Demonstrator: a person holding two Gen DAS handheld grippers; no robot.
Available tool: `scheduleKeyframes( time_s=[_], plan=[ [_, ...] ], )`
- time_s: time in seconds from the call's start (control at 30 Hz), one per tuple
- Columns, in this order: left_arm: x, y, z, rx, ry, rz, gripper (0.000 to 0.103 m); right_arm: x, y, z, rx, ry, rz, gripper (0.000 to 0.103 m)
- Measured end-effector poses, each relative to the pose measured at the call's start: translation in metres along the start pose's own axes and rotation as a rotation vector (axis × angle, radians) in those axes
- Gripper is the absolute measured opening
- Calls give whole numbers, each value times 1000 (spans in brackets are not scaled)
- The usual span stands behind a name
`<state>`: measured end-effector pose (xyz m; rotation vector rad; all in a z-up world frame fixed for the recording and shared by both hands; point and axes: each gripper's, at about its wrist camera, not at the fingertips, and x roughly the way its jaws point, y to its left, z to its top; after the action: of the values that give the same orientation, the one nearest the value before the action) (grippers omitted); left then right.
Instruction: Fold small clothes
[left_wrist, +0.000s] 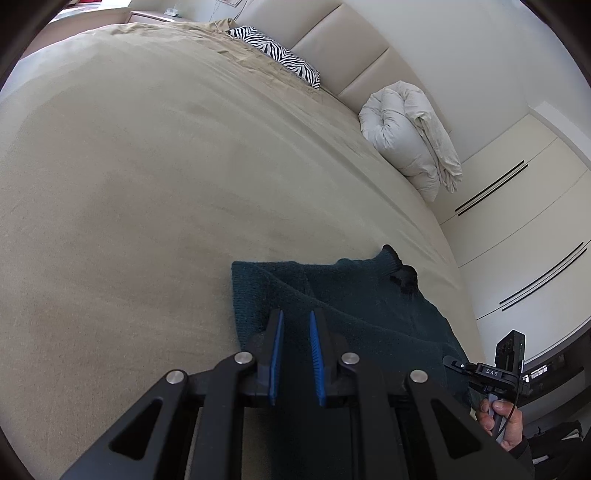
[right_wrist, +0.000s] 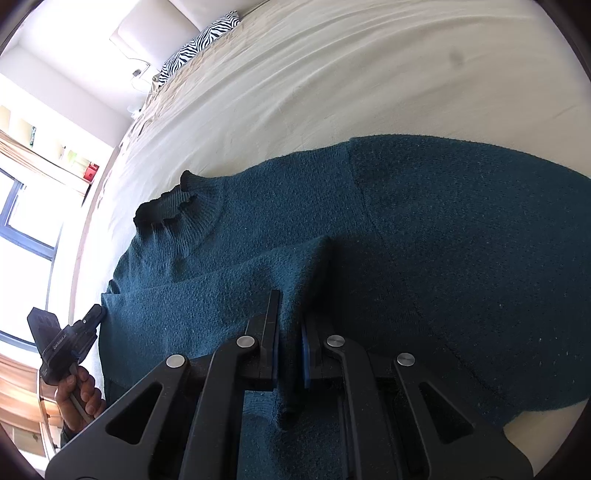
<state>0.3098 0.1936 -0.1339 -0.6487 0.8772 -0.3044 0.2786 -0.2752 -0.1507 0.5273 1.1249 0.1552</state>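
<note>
A dark teal knitted sweater (left_wrist: 354, 306) lies on the beige bed (left_wrist: 147, 184), its ribbed collar (left_wrist: 399, 269) at the far side. My left gripper (left_wrist: 296, 317) hangs just above the sweater's near edge, its blue-padded jaws a little apart with nothing between them. In the right wrist view the sweater (right_wrist: 443, 240) fills the frame, collar (right_wrist: 173, 206) at the left. My right gripper (right_wrist: 290, 306) is shut on a raised fold of the sweater, fabric pinched between its jaws. The left gripper (right_wrist: 94, 314) shows at the sweater's left edge.
A zebra-print pillow (left_wrist: 277, 55) and a rolled white duvet (left_wrist: 410, 136) lie by the padded headboard (left_wrist: 343, 40). White wardrobe doors (left_wrist: 517, 221) stand right of the bed. A window (right_wrist: 26, 221) and shelves are at the left in the right wrist view.
</note>
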Motion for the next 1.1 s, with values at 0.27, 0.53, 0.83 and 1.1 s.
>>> scheduleKeyframes(
  time_s=[0.27,0.53,0.83,1.1],
  plan=[
    [16,25,6,-86,70,-89,14,2,-18,0,82,18,90,7],
    [-5,17,-11,-48,111,-158,18,0,-35,-8,140,18,187,7],
    [-32,-5,-59,67,128,-117,18,-12,-42,-22,155,1,197,8],
    [-53,-28,-84,114,104,-55,35,-39,-60,-41,190,-62,192,9]
  ],
)
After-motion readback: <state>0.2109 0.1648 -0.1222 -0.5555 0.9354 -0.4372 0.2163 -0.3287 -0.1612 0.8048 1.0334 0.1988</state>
